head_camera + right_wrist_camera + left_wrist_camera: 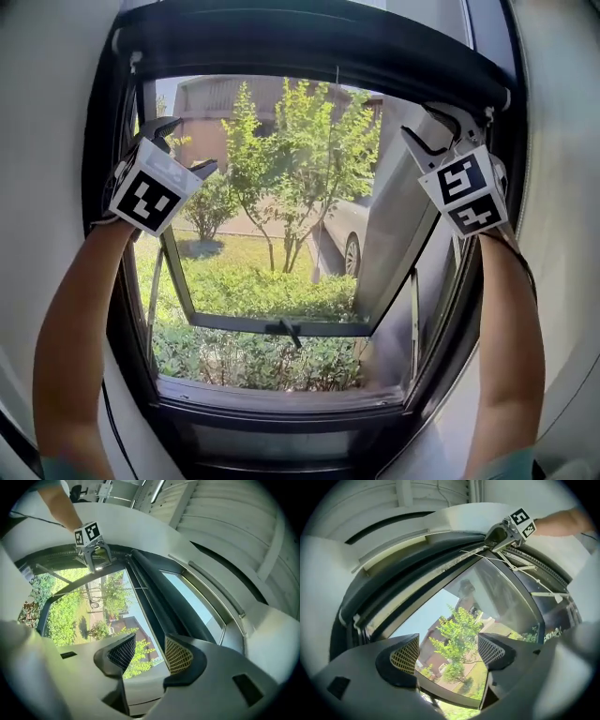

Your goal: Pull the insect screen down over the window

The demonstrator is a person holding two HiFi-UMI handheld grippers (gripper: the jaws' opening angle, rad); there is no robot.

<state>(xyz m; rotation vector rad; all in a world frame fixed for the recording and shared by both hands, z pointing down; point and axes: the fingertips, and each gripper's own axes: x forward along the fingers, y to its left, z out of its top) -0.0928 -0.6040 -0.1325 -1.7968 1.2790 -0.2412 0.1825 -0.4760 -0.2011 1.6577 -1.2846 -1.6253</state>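
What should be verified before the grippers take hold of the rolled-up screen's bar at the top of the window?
1. Left gripper open, nothing between its fingers: ok.
2. Right gripper open and empty: ok.
3. Screen bar up at the top, not yet pulled: ok.
4. Both grippers raised close to the bar: ok.
5. Window pane swung outward, out of the screen's way: ok.
6. A place on the bar to grip: cannot tell.

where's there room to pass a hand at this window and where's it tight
Free: the opening between the left gripper and the right gripper, below the screen housing; also the gap between the sash's bottom rail and the sill. Tight: both top corners, where the open grippers sit.
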